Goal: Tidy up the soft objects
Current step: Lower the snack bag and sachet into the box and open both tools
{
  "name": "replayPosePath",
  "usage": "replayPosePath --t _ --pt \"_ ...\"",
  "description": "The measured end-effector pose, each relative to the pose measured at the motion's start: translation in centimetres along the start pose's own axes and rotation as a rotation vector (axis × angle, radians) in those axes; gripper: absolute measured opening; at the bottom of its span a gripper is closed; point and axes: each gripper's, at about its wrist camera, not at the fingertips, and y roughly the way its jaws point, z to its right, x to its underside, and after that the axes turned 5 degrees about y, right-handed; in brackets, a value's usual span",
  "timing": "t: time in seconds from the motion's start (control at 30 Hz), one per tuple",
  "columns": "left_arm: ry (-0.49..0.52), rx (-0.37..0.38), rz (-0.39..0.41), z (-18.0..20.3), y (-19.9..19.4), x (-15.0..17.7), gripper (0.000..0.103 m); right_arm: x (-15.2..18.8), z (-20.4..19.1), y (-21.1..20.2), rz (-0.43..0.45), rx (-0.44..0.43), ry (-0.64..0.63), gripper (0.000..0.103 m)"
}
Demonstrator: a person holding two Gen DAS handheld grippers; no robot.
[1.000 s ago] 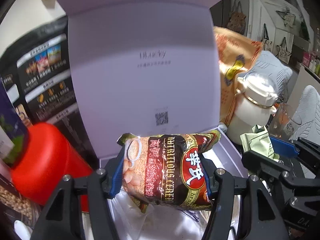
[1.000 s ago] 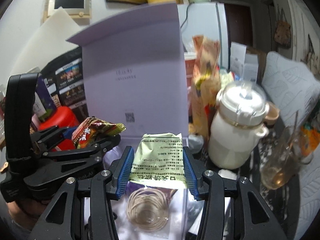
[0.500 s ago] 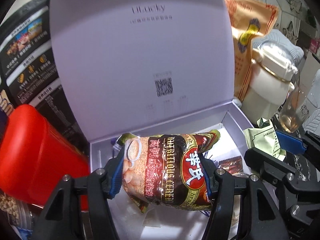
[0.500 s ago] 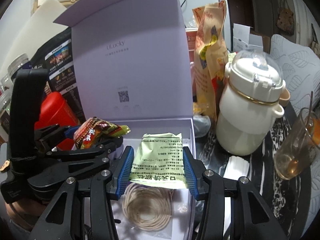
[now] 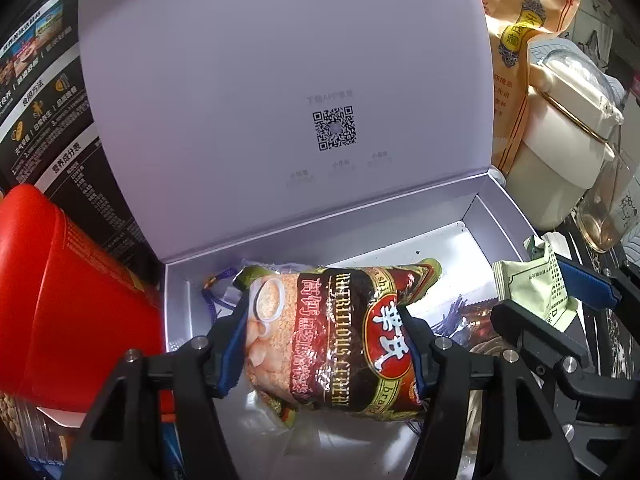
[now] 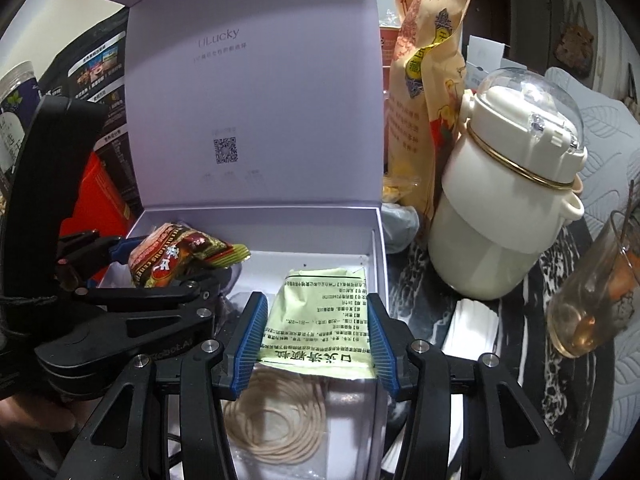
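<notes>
My left gripper (image 5: pixel 324 344) is shut on a red-and-brown cereal sachet (image 5: pixel 332 332) and holds it over the left half of an open lilac box (image 5: pixel 496 208). The sachet also shows in the right wrist view (image 6: pixel 176 256). My right gripper (image 6: pixel 316 340) is shut on a pale green sachet (image 6: pixel 320 320) and holds it over the right half of the same box (image 6: pixel 260 216). That green sachet shows at the right in the left wrist view (image 5: pixel 536 288). A coil of beige bands (image 6: pixel 276 416) lies in the box under it.
The box lid (image 6: pixel 256 92) stands upright behind. A red container (image 5: pixel 68 296) is left of the box. A cream flask (image 6: pixel 508 200), an orange bag (image 6: pixel 432 92) and a glass with liquid (image 6: pixel 596 300) stand to the right on a dark marbled table.
Both grippers have moved forward and down over the open box with their sachets still held. The box floor and the coil of bands now show more fully.
</notes>
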Motion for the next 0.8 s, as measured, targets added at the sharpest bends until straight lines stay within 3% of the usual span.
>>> replayPosePath --t 0.17,0.43,0.6,0.8 --pt "-0.004 0.017 -0.039 -0.1 0.7 -0.5 0.066 -0.1 0.4 -0.1 -0.012 0.011 0.002 0.051" --pt "-0.024 0.035 -0.022 -0.3 0.4 -1.1 0.067 -0.4 0.6 -1.5 0.005 0.010 0.004 0.060" --pt "-0.050 0.079 -0.010 -0.7 -0.4 -1.5 0.068 -0.5 0.6 -3.3 0.041 0.018 0.006 0.061" --pt "-0.061 0.069 0.035 -0.8 -2.5 -0.9 0.068 -0.7 0.4 -6.2 0.077 0.046 -0.010 0.061"
